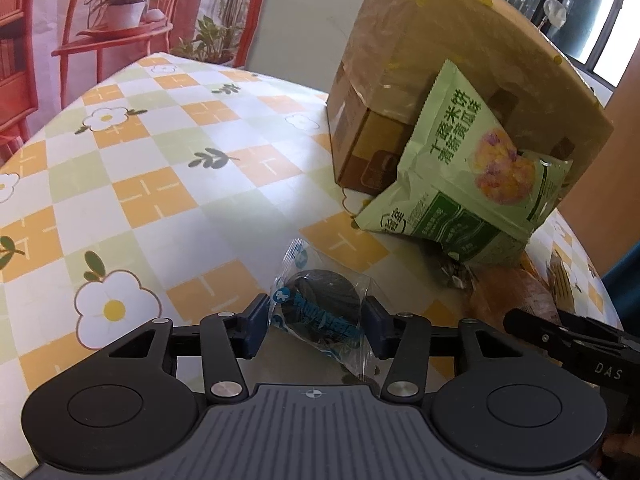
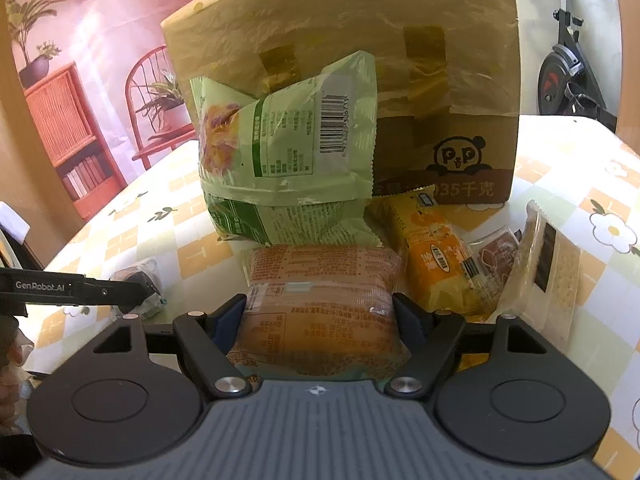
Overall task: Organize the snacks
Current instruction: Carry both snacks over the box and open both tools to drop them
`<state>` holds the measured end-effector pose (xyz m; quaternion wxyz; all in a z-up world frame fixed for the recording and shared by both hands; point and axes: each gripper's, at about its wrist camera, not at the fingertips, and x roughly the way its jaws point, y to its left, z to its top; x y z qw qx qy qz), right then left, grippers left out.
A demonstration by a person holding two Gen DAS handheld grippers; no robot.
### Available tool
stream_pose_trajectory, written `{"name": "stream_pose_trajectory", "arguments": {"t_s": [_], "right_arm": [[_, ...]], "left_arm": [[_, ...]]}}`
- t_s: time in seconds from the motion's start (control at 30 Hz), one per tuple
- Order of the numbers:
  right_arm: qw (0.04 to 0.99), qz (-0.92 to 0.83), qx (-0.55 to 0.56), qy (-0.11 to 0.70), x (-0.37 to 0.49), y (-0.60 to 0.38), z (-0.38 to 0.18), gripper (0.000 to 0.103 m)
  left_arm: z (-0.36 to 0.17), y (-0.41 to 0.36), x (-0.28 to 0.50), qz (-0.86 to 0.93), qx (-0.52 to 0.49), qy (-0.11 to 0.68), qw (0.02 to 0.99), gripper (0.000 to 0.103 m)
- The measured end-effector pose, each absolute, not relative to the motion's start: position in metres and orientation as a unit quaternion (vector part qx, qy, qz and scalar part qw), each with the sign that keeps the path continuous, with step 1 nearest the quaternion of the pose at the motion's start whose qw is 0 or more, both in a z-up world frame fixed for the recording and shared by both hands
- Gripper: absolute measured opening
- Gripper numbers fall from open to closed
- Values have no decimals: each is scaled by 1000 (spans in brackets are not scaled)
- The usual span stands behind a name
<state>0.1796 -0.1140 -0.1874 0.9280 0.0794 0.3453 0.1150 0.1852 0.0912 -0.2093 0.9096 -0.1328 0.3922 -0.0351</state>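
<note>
- The left gripper [image 1: 316, 322] is seen with its 2 blue pads against the sides of a small clear-wrapped dark cookie [image 1: 320, 308]; the jaws appear closed on it, low over the checked tablecloth [image 1: 160, 152].
- The cookie pack is judged light, its film slippery and its contents brittle; it is best held across the round body, not by the crimped ends.
- The right gripper [image 2: 320, 320] is closed around an orange-brown wrapped bread pack [image 2: 324, 300], whose film is dented in at both pads.
- This pack is judged soft and easily squashed, so a gentle hold across its middle is called for.
- Just beyond it, 2 green rice-cracker bags [image 2: 288, 152] are stacked and leaned against a brown cardboard box [image 2: 452, 80].
- To the right, an orange snack pack [image 2: 432, 256], a small brown packet [image 2: 496, 256] and a pale cracker pack [image 2: 548, 264] are crowded together on the tablecloth.
</note>
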Motion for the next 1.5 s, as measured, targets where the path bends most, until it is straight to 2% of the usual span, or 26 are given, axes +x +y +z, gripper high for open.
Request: {"name": "stream_pose_trajectory", "arguments": {"t_s": [0.37, 0.63, 1.1, 1.33, 1.5], "right_arm": [[937, 123, 89, 315, 169, -119, -171, 77], [949, 96, 107, 281, 159, -143, -149, 77], [985, 64, 102, 127, 179, -189, -37, 77], [991, 79, 70, 86, 225, -187, 1, 77], [988, 96, 61, 100, 279, -180, 5, 77]], "left_arm": [[-180, 86, 181, -49, -119, 353, 927, 52], [-132, 77, 186, -75, -97, 291, 949, 52], [-34, 43, 239, -144, -97, 170, 970, 53], [-25, 22, 287, -161, -98, 170, 967, 53], [-29, 15, 322, -155, -98, 194, 964, 53]]}}
